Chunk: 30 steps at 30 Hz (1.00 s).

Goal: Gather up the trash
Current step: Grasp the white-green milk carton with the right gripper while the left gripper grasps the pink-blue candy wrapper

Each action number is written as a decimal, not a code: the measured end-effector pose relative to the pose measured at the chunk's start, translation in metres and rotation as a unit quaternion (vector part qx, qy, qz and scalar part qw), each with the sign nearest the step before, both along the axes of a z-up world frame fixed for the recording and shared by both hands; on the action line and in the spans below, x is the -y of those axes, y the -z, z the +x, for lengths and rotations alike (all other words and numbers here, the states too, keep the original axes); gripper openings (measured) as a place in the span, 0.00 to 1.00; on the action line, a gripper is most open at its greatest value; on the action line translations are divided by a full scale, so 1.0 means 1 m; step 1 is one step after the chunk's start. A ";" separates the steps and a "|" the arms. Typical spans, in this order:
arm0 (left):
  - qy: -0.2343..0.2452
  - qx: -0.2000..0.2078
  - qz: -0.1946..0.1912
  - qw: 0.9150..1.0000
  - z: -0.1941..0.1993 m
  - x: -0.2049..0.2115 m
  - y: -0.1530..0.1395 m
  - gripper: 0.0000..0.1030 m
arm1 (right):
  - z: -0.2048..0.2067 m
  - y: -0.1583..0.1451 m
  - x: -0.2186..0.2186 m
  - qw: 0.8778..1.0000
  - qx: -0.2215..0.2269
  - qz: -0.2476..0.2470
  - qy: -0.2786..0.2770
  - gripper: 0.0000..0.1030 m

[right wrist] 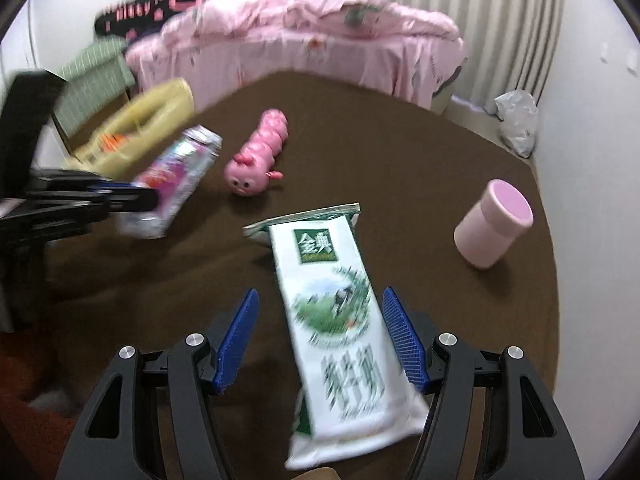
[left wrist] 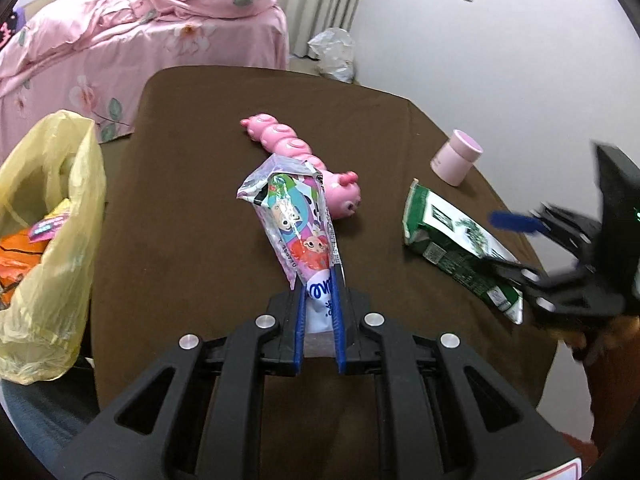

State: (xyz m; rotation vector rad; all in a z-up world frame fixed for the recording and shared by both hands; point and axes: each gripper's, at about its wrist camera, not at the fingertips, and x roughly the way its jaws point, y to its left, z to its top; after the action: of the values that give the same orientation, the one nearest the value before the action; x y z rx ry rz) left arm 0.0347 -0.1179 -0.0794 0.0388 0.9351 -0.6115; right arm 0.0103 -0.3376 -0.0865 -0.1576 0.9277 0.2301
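Observation:
My left gripper (left wrist: 319, 280) is shut on a colourful cartoon-printed carton (left wrist: 294, 216) and holds it above the brown table (left wrist: 192, 200). The carton also shows in the right wrist view (right wrist: 172, 184), blurred. A green and white milk carton (right wrist: 340, 320) lies flat on the table between the open fingers of my right gripper (right wrist: 320, 300). It also shows in the left wrist view (left wrist: 456, 240) under the right gripper (left wrist: 508, 244). A yellow trash bag (left wrist: 48, 240) stands open at the table's left edge with orange wrappers inside.
A pink caterpillar toy (left wrist: 304, 160) lies mid-table. A pink cup (right wrist: 494, 224) lies tipped near the right edge. A bed with pink bedding (left wrist: 140, 40) stands behind the table. A crumpled white bag (left wrist: 334, 54) sits on the floor by the wall.

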 end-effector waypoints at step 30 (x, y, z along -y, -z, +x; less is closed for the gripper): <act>-0.018 0.015 -0.036 0.999 0.002 -0.011 -0.015 0.52 | -0.054 -0.080 0.046 0.977 0.156 0.087 0.118 0.49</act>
State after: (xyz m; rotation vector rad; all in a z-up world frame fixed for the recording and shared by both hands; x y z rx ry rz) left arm 0.0366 -0.1073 -0.0648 -0.0332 0.8821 -0.6094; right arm -0.0440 -0.3840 -0.0061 0.0774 0.6024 0.0619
